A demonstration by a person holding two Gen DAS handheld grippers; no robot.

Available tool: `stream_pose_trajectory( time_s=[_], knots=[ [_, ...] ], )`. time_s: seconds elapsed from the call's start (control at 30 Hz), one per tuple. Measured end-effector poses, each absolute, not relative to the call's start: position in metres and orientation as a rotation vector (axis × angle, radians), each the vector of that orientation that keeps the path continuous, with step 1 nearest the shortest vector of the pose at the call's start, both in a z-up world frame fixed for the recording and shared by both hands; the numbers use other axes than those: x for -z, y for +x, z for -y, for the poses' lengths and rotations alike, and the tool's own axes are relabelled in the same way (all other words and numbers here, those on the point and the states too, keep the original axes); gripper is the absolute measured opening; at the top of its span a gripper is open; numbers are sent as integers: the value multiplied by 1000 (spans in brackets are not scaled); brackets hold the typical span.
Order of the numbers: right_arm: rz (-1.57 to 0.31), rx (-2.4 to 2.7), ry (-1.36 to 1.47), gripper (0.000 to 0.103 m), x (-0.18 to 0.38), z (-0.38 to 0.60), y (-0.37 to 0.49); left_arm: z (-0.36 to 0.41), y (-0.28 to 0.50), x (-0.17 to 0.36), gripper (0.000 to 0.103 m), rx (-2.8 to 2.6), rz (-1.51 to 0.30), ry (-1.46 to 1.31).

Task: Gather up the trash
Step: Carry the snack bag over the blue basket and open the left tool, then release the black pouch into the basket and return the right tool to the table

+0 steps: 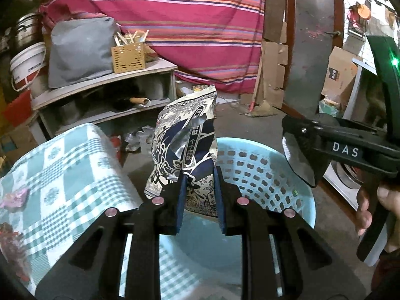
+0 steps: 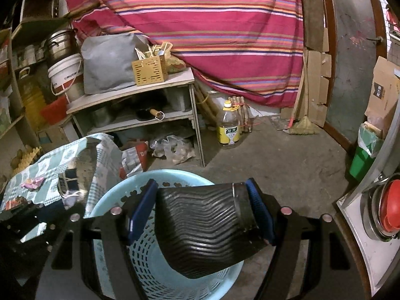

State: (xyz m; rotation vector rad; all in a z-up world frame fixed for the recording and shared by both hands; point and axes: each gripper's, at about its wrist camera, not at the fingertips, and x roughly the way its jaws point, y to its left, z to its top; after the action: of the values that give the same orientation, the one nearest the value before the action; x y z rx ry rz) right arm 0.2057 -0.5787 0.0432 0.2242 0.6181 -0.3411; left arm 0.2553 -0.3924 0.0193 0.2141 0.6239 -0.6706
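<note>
My left gripper [image 1: 200, 175] is shut on a crumpled blue-and-cream snack bag [image 1: 185, 135], which stands upright between the blue pads over the near rim of a light blue perforated basket [image 1: 262, 165]. My right gripper [image 2: 201, 182] is shut on a black ribbed cup [image 2: 207, 225], held tilted on its side above the same basket [image 2: 150, 257]. In the left wrist view that cup [image 1: 300, 160] hangs at the right over the basket's far rim. A pink wrapper [image 2: 32, 182] lies on the checked tablecloth [image 2: 50, 165].
The cloth-covered table [image 1: 62, 170] stands left of the basket. Behind are a grey shelf unit [image 2: 140, 120], loose plastic bags [image 2: 175, 147] and a red packet [image 2: 135, 157] on the floor, an oil bottle [image 2: 228, 127], a broom [image 2: 303, 125] and a green bin [image 2: 362, 160].
</note>
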Motion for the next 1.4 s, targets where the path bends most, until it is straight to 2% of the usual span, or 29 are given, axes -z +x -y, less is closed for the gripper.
stream_pose_trajectory(
  time_s=[0.1, 0.17, 0.3, 0.4, 0.57, 0.73, 0.8, 0.87, 0.93, 1.17, 1.4],
  knots=[
    [-619, 346, 229, 71, -42, 581, 207, 398, 255, -17, 26, 685, -626, 217],
    [-623, 349, 230, 71, -41, 583, 208, 399, 256, -16, 36, 697, -630, 212],
    [-632, 355, 233, 71, -37, 585, 210, 395, 255, -15, 46, 695, -631, 195],
    [-640, 352, 232, 71, -33, 582, 213, 384, 256, -19, 57, 682, -625, 169],
    [-656, 340, 232, 72, -25, 574, 221, 351, 254, -31, 84, 593, -582, 140],
    [-661, 340, 216, 72, -19, 564, 227, 307, 251, -48, 95, 516, -545, 116],
    [-663, 347, 215, 72, -18, 563, 229, 290, 250, -54, 97, 497, -535, 107],
    [-655, 357, 214, 76, -19, 561, 229, 270, 247, -60, 97, 475, -529, 93],
    [-645, 372, 214, 90, -21, 561, 229, 253, 247, -63, 97, 455, -528, 83],
    [-651, 409, 174, 91, -32, 548, 231, 187, 247, -67, 97, 361, -521, 36],
    [-628, 385, 70, 92, -47, 493, 223, 120, 248, -63, 97, 267, -526, -6]
  ],
)
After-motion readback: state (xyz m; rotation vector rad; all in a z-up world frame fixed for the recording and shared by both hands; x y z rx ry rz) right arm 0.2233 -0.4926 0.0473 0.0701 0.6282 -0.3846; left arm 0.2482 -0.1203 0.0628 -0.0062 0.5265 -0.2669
